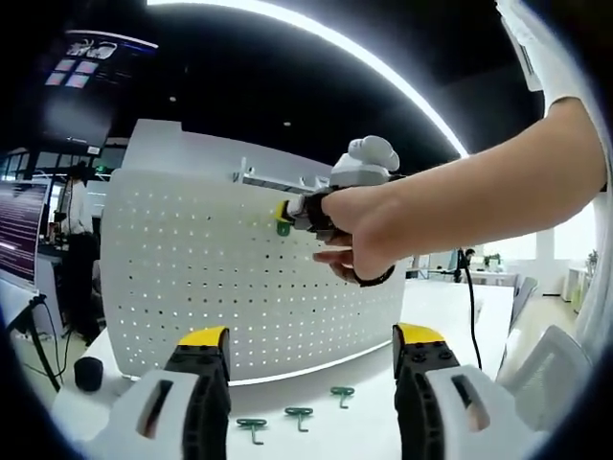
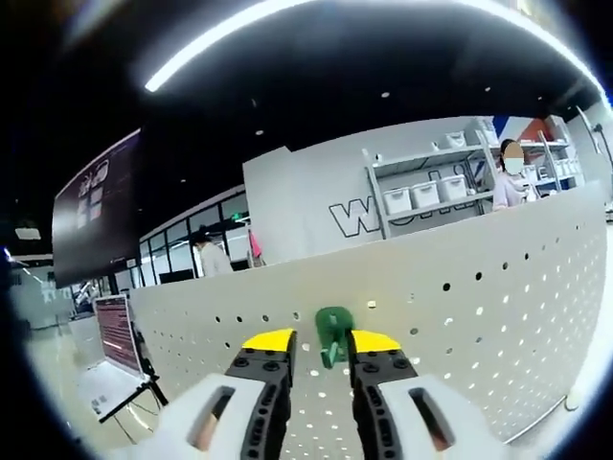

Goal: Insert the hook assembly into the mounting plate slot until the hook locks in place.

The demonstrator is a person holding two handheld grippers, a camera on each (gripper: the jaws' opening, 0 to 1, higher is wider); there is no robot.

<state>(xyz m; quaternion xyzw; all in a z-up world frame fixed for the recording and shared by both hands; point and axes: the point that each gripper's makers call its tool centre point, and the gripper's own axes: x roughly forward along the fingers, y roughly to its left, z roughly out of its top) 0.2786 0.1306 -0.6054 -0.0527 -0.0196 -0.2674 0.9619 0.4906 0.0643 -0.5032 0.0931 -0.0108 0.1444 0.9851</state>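
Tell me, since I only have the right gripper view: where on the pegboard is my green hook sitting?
Observer: The right hand-held gripper holds the green hook against the pegboard near its top edge.
Operator: Any spare hooks around?
Observer: Three spare hooks lie on the table in front of the board.
Operator: And my other hand?
Observer: The left hand-held gripper is open and empty, back from the board.

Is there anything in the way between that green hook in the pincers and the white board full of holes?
Nothing visible. In the right gripper view, the right gripper holds the green hook right up at the white pegboard, with no object between. The left gripper hangs back, open.
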